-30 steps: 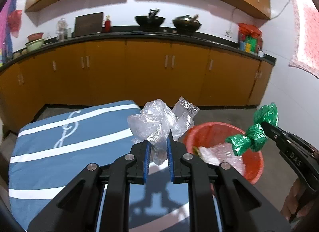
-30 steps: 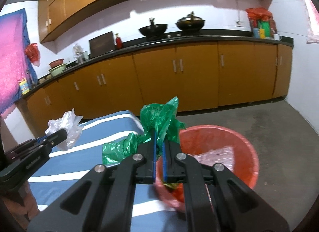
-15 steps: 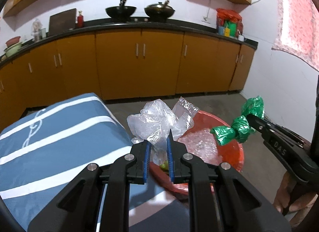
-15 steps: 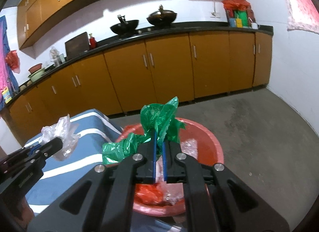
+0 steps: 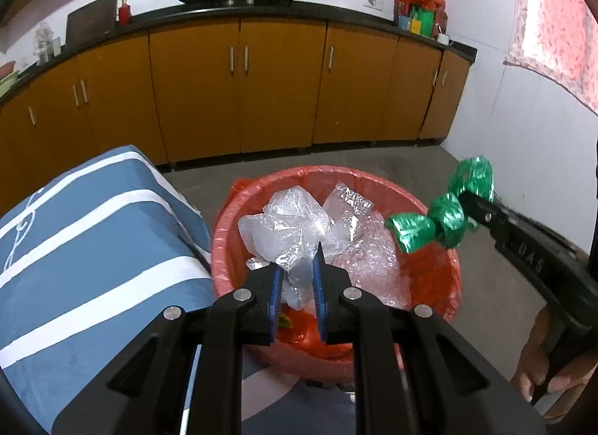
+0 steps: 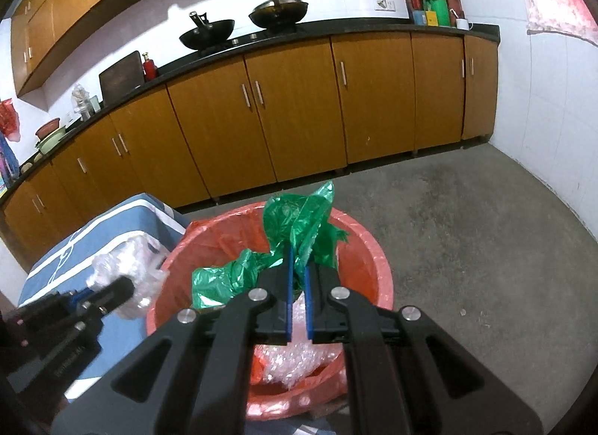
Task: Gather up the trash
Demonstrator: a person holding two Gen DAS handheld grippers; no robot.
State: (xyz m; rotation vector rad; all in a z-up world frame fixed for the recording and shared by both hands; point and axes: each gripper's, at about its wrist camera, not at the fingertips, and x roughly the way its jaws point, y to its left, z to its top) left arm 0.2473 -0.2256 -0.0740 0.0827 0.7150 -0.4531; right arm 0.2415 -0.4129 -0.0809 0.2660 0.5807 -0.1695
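Observation:
My left gripper is shut on a crumpled clear plastic bag, held over the red-lined bin. In the right wrist view the same gripper reaches in from the left with that clear plastic bag over the bin's left rim. My right gripper is shut on a crumpled green plastic bag above the bin. The left wrist view shows it coming from the right with the green bag over the bin's right side. Bubble wrap lies inside the bin.
A table with a blue, white-striped cloth stands left of the bin. Orange cabinets under a dark counter run along the back wall. A hand grips the right tool. Grey floor spreads right of the bin.
Both grippers have swung from the table to over the bin and come lower, each still holding its bag. The bin now fills the middle of both views.

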